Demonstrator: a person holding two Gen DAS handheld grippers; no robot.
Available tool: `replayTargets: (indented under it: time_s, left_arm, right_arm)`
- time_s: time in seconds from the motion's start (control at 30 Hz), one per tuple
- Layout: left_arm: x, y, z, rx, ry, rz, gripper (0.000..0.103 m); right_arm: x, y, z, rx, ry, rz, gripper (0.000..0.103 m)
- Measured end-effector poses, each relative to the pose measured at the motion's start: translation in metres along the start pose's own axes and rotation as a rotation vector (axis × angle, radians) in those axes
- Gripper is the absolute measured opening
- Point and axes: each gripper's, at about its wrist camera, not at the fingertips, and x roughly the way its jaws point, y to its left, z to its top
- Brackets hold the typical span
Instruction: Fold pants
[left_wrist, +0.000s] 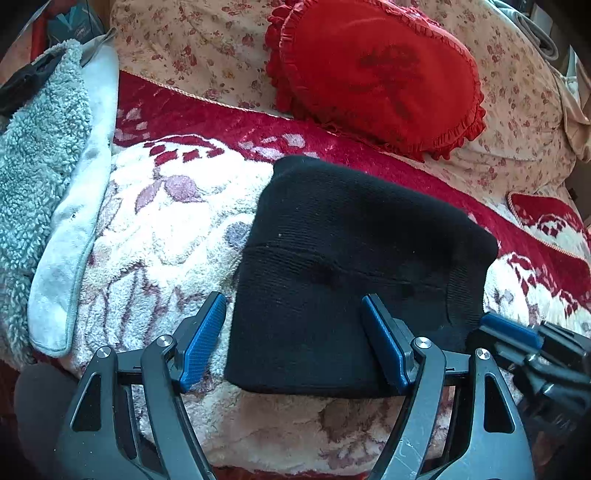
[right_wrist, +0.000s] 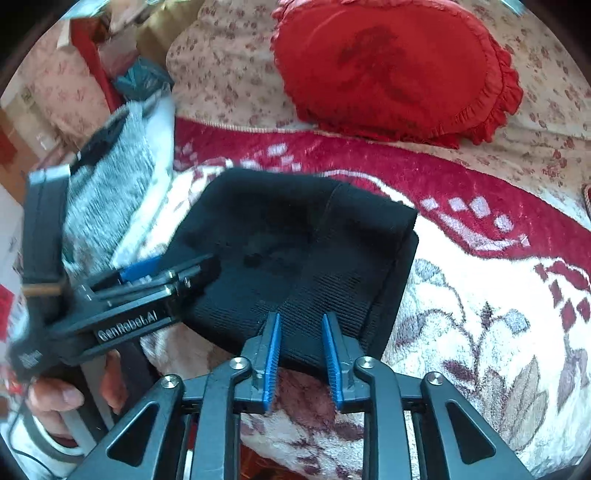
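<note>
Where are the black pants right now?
The folded black pants lie on the floral fleece blanket, just ahead of both tools, below the red heart cushion and right of the grey fleece garment in the left wrist view.
</note>
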Motion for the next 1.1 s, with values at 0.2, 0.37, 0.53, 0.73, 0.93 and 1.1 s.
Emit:
replayTargets:
  time_s: [0.2,0.37,0.53,0.73,0.93,1.1]
  left_arm:
    - [-0.006,0.014,0.007,-0.043,-0.005,-0.003,0.076]
    - [-0.004,0.021,0.010,-0.057,0.000,0.001,0.076]
    - [-0.002,0.022,0.013,-0.062,0.009,-0.024,0.076]
    - [0.002,0.021,0.015,-0.059,0.023,-0.030,0.076]
    - [0.004,0.023,0.015,-0.057,0.033,-0.048,0.076]
    - [0.008,0.032,0.019,-0.080,0.051,-0.095,0.078]
  right_arm:
    - [-0.012,-0.020,0.005,0.106,-0.052,0.038,0.044]
    - [-0.010,-0.025,0.006,0.139,-0.048,0.038,0.047]
    - [-0.007,-0.035,0.010,0.168,-0.055,0.036,0.049]
    - [0.001,-0.044,0.009,0.193,-0.035,0.036,0.050]
    - [0.002,-0.038,0.015,0.167,-0.034,0.029,0.052]
    - [0.002,-0.044,0.015,0.182,-0.037,0.001,0.059]
